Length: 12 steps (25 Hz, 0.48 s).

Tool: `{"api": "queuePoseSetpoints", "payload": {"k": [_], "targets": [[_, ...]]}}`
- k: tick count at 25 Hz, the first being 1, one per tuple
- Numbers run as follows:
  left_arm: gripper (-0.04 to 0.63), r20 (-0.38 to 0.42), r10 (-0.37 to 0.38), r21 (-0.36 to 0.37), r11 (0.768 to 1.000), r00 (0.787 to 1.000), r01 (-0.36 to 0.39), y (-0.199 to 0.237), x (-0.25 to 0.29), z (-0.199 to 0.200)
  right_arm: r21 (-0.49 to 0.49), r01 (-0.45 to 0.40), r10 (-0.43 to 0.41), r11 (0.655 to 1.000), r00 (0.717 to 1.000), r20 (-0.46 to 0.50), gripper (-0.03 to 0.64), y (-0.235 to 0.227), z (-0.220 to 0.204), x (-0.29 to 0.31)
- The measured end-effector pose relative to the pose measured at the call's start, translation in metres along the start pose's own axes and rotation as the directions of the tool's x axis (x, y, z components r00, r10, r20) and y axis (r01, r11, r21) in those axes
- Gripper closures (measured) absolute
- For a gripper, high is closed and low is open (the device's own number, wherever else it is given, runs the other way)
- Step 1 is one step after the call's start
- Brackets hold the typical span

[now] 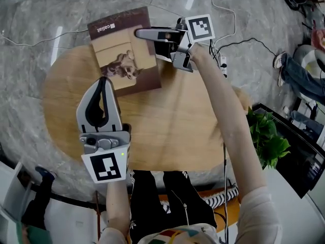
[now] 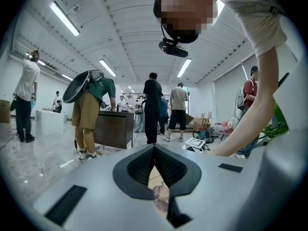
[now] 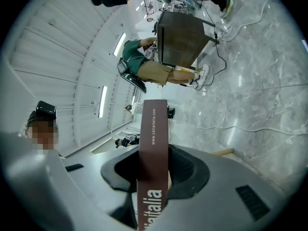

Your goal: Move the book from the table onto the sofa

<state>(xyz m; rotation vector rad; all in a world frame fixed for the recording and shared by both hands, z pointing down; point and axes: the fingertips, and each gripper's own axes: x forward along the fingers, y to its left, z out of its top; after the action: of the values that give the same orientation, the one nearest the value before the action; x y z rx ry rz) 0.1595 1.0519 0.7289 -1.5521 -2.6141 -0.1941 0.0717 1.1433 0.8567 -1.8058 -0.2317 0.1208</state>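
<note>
Right gripper (image 1: 144, 34) clamps the book (image 1: 124, 50) by one edge above the far side of the table (image 1: 177, 131), left gripper (image 1: 104, 80) seemingly shut beside it, so this one-sided hold could let it sag and slip.

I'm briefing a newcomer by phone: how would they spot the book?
Find the round wooden table on the marble floor. At its far edge is the book, held by the right gripper. It's the only flat brown thing there, with a tan picture panel and white lettering.
</note>
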Motion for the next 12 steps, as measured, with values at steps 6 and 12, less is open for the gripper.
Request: {"api": "queuePoseSetpoints", "payload": {"k": [6,12], "targets": [[0.592,0.015,-0.023,0.014,1.000,1.000,0.022,-0.014,-0.002,0.047,-0.009,-0.060,0.061,0.998,0.960,0.272,0.463,0.077,0.033,-0.030],[0.592,0.070,-0.055,0.036,0.998,0.996,0.052,-0.041,-0.027,0.133,-0.012,-0.023,0.026,1.000,0.870,0.493,0.463,0.178,0.025,-0.090]]}}
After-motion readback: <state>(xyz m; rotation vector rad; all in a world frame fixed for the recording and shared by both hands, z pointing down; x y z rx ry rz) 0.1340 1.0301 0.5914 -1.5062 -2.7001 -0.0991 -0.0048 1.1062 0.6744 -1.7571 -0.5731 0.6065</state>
